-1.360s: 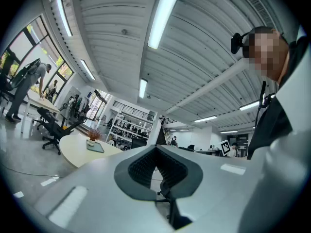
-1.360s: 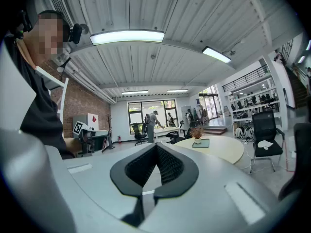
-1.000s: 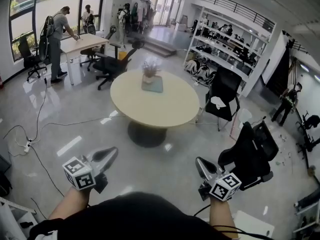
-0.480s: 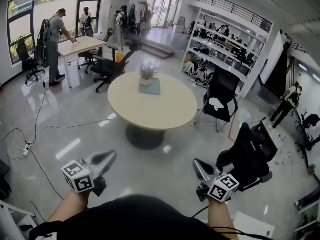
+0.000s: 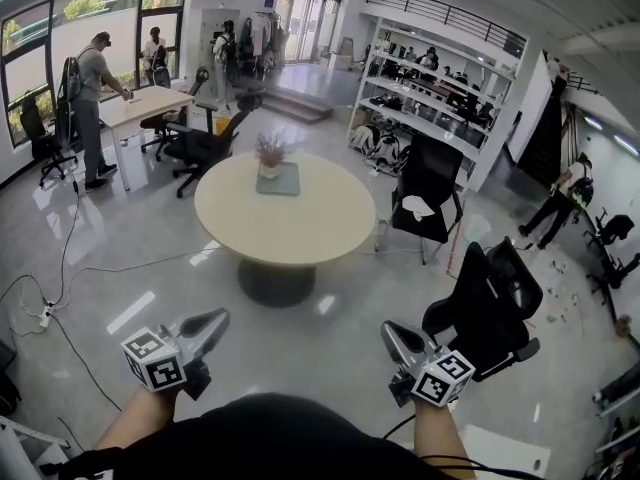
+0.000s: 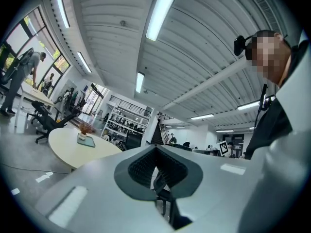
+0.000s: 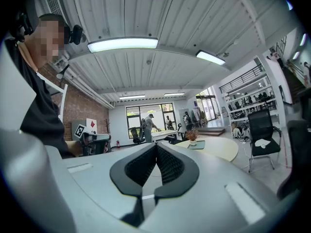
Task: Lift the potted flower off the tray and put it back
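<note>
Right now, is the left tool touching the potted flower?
Apart. The head view shows the left tool low by the person's body, with a stretch of floor between it and the round table where the potted flower stands on its tray.

No readable text, label, brand or number; only square coded markers on left cube (image 5: 155,358) and right cube (image 5: 443,377)

Potted flower (image 5: 270,154) — small pale pot with dry reddish-brown sprigs, standing upright at the far end of the tray. Tray (image 5: 283,183) — flat, rectangular and grey-green, lying level on the far half of a round cream table (image 5: 300,223), inside the rim. The pot covers only a small part of it; the near part is bare.
</note>
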`<state>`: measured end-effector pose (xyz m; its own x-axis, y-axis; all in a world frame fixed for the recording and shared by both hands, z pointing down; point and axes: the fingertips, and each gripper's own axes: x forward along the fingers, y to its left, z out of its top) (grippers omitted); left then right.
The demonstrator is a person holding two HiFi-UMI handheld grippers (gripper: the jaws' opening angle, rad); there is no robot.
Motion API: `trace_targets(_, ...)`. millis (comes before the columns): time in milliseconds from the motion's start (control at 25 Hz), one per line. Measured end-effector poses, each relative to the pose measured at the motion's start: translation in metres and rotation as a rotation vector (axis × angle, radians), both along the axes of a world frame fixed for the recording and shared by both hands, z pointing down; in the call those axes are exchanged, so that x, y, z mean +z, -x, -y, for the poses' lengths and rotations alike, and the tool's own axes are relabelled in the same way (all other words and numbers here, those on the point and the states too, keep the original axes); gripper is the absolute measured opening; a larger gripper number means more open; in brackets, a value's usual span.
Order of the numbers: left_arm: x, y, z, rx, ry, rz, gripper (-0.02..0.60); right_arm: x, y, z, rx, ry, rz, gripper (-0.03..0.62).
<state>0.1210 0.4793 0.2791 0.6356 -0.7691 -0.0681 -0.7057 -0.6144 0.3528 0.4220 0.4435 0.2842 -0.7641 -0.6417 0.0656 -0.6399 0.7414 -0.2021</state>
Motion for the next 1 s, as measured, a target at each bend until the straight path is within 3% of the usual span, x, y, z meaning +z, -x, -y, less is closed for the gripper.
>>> trace_targets(640,0.005,-0.107,0.024,0.085,0.041,-0.011,-0.006,0.014,-0.099,0.001,0.046,0.005,0.0,0.015)
trace_targets(800,0.012,-0.106,0.034,0.095,0.051,-0.016,-0.006,0.019,-0.097,0.012,0.051,0.019,0.0,0.015)
trace_targets(1000,0.025,-0.061,0.057,0.081,0.074,-0.037,-0.006,0.024,-0.049,0.039,0.029,0.024,-0.021,0.015)
